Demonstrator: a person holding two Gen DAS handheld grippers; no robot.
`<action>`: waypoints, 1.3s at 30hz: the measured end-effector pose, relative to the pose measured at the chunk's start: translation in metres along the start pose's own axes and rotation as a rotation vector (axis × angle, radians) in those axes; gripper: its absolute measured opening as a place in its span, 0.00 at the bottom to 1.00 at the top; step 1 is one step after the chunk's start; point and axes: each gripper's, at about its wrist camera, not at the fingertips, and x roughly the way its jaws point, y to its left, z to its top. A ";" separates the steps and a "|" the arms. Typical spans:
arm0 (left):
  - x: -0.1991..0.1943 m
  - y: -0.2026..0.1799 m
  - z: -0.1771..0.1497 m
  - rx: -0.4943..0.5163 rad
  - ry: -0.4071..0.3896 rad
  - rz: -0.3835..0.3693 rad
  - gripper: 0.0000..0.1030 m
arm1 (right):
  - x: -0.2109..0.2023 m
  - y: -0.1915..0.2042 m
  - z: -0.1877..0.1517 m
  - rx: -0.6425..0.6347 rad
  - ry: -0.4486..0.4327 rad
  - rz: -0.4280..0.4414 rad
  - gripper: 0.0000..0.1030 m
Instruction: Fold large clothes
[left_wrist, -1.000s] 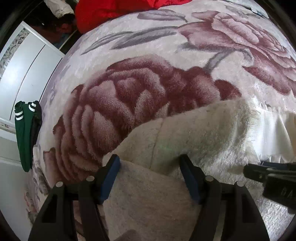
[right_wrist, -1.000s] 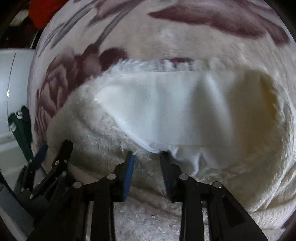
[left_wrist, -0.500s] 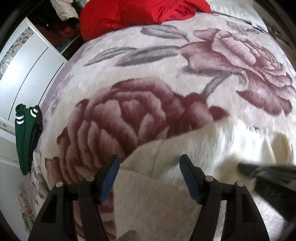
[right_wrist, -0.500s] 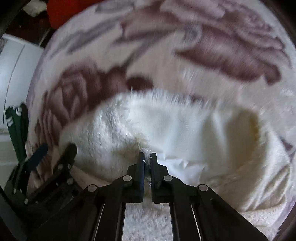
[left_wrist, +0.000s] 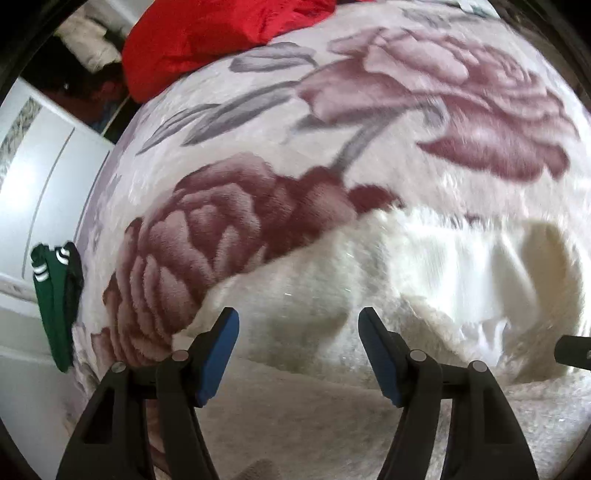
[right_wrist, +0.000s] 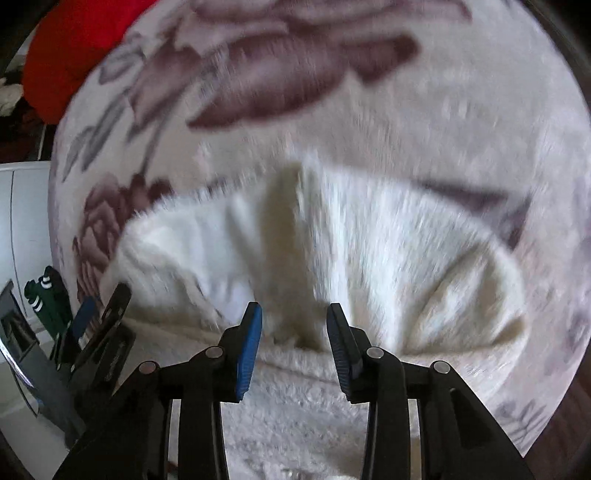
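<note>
My left tool stands wide over the cream fleece garment bunched on the rose-patterned blanket, gripping nothing. My right tool is opening, nothing pinched. I'd regrip both corners evenly before drawing the fold flat.

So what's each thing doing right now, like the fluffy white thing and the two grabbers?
Fluffy white garment: bunched in folds on the bed, not flat, not gripped.
Left gripper: fingers open over the garment, holding nothing.
Right gripper: fingers opening, fabric lies under the gap, no pad presses on it.
Rose blanket: spread over the bed.
Red cloth: crumpled at the far edge.
Green clothing: hanging off the bed's side.
</note>
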 end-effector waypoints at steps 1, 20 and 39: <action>0.004 -0.004 -0.002 0.009 0.006 0.006 0.63 | 0.007 -0.001 -0.001 0.008 0.008 -0.035 0.38; -0.013 -0.001 0.009 -0.016 -0.043 -0.004 0.63 | 0.016 -0.013 -0.005 0.044 -0.108 -0.029 0.15; -0.078 -0.067 -0.076 -0.019 -0.007 -0.081 0.63 | -0.007 -0.229 -0.058 0.378 -0.058 0.249 0.69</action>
